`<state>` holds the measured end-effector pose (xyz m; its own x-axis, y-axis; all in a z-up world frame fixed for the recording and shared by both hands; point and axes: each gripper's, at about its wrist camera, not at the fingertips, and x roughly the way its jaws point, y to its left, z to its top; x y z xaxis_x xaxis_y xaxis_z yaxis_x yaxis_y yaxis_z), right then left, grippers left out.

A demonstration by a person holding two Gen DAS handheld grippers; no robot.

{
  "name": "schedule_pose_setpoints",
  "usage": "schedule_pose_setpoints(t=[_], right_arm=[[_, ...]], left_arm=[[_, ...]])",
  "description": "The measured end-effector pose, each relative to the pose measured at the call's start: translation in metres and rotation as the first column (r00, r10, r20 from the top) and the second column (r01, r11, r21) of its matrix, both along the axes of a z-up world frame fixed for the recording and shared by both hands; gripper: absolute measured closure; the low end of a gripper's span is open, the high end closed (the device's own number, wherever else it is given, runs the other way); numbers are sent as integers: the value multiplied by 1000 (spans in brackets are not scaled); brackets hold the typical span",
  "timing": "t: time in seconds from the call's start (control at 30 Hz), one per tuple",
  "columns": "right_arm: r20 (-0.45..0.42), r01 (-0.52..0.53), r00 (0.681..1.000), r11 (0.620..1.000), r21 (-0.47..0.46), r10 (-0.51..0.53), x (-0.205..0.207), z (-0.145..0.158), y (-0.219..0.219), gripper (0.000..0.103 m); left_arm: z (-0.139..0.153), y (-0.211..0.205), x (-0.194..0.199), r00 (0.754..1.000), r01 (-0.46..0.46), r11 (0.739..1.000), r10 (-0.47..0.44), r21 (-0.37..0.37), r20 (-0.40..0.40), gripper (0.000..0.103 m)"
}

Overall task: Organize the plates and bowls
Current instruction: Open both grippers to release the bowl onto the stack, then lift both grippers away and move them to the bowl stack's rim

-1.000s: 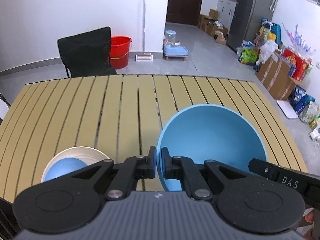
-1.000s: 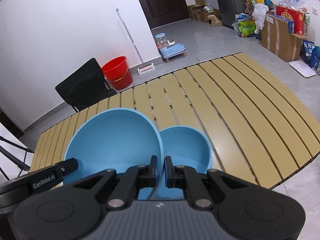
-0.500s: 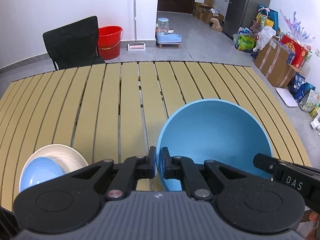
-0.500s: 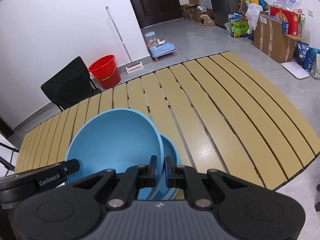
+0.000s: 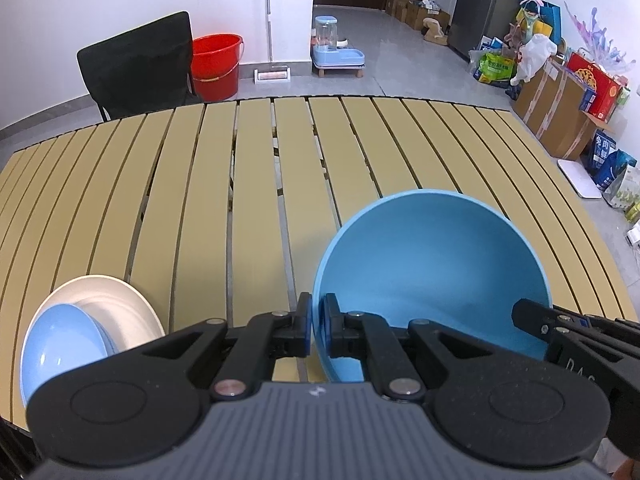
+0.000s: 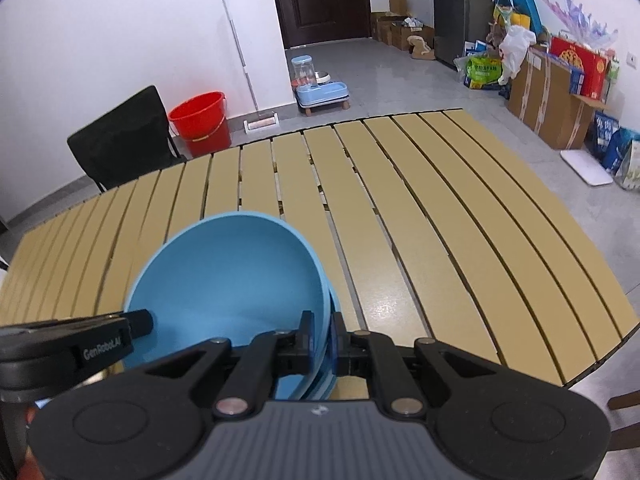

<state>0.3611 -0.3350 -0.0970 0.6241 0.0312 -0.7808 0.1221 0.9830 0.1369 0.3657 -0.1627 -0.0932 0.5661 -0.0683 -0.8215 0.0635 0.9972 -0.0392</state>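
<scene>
A large blue bowl (image 5: 432, 264) hangs tilted just above the slatted table (image 5: 256, 200), held from both sides. My left gripper (image 5: 316, 330) is shut on its left rim. My right gripper (image 6: 322, 342) is shut on the opposite rim of the same large blue bowl (image 6: 228, 276). A smaller blue bowl (image 6: 335, 309) sits right under it, with only a sliver of its rim showing on the right. At the table's near left corner a white plate (image 5: 120, 300) carries a pale blue plate (image 5: 64, 348).
The table's far and right slats (image 6: 460, 240) are bare wood. Beyond the far edge stand a black chair (image 5: 136, 68), a red bucket (image 5: 216, 62) and a pet feeder (image 5: 336, 54). Boxes and bags (image 5: 560, 96) line the floor at the right.
Both grippers have sunk with the large blue bowl. It has come down over the smaller blue bowl, which showed plainly before and is now almost hidden.
</scene>
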Motion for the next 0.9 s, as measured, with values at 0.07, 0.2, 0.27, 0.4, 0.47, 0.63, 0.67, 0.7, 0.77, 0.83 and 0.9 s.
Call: schedule_pose_setpoints(t=[0.07,0.2,0.27,0.4,0.47,0.63,0.67,0.7,0.77,0.83,0.9], right_arm=[[-3,2,1000,1000,-4,-2,1,-1,0,96],[-2,9,1000,1000,-6,-9,2,-3,1,96],[0,7,1000,1000,-1,-7,2,-2,0,96],[1,3,1000,1000,8,-3,-1,-3,1,92],[8,5,1000,1000,15,-5,-6,-1,-3,90],[40,5,999,999,34,-6,-20,7,-8,76],[46,4,999,999,35,-5,-23,7,-7,71],[51,2,999,999,36,-4,-27,8,-9,67],[66,-2,998,999,40,-1,-37,11,-9,50],[81,-15,997,999,48,11,-48,13,-8,36],[91,-31,995,998,46,27,-59,14,-6,21]], left_arm=[[-3,0,0,1000,1,1000,-2,-3,-7,97],[-7,-1,1,1000,3,1000,-3,3,-12,96],[-7,1,1,1000,6,1000,-6,-8,-8,95],[-1,2,-4,1000,17,1000,-16,-18,17,94],[3,4,-8,1000,17,999,-16,-31,27,93],[13,14,-24,997,4,999,-1,-36,80,64],[15,18,-30,995,-2,999,5,-34,98,58],[17,20,-35,994,-3,1000,6,-31,111,55],[20,25,-46,992,-5,1000,9,-28,130,39],[23,30,-57,990,-6,999,11,-35,143,24],[27,35,-69,986,0,999,6,-36,168,17]])
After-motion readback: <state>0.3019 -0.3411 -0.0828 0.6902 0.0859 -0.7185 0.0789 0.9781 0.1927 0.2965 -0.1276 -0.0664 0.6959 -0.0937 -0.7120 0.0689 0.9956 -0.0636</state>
